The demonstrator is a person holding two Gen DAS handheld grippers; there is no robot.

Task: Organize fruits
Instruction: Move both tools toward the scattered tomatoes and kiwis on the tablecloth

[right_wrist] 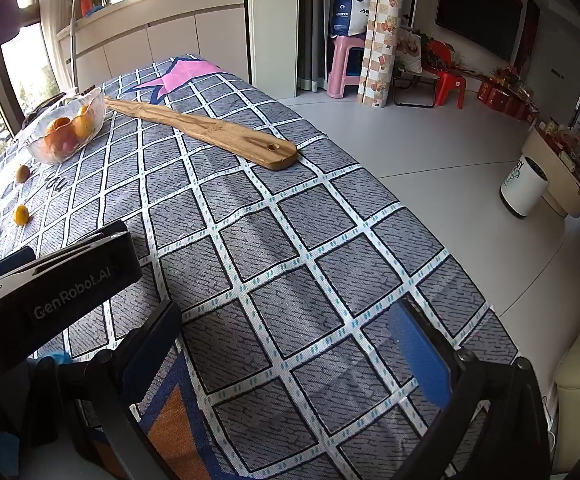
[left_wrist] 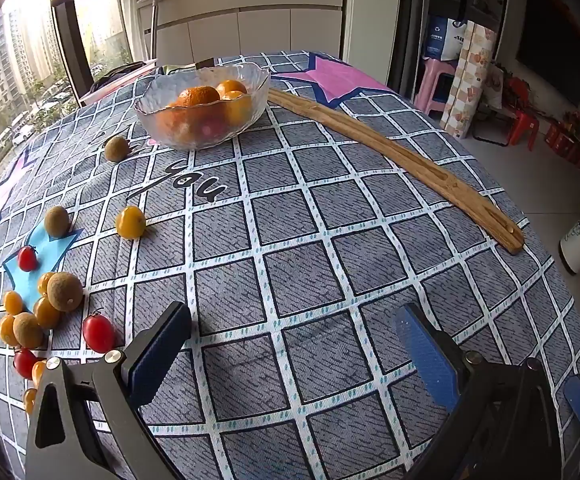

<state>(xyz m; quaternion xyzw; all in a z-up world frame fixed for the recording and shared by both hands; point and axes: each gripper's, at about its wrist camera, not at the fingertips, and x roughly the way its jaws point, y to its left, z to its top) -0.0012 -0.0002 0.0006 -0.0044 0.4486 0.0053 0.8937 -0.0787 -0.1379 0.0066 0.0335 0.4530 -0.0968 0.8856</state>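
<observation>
both grippers hover empty over the checked tablecloth (left_wrist: 310,240), left gripper (left_wrist: 290,344) and right gripper (right_wrist: 286,344) fingers spread wide. loose fruits (left_wrist: 46,304) cluster at near left; a glass bowl (left_wrist: 202,104) of oranges (left_wrist: 198,96) sits far, beside a long wooden tray (left_wrist: 394,152).

tablecloth (left_wrist: 330,240): grey squares, white lattice, pink star at far edge | glass bowl (left_wrist: 202,100): clear, holding oranges (left_wrist: 198,96), orange | wooden board (left_wrist: 390,152): tan grain | cherry tomatoes (left_wrist: 98,332): red | kumquats (left_wrist: 130,222): yellow | kiwis (left_wrist: 65,291): brown-green | finger pads (left_wrist: 426,356): blue
</observation>
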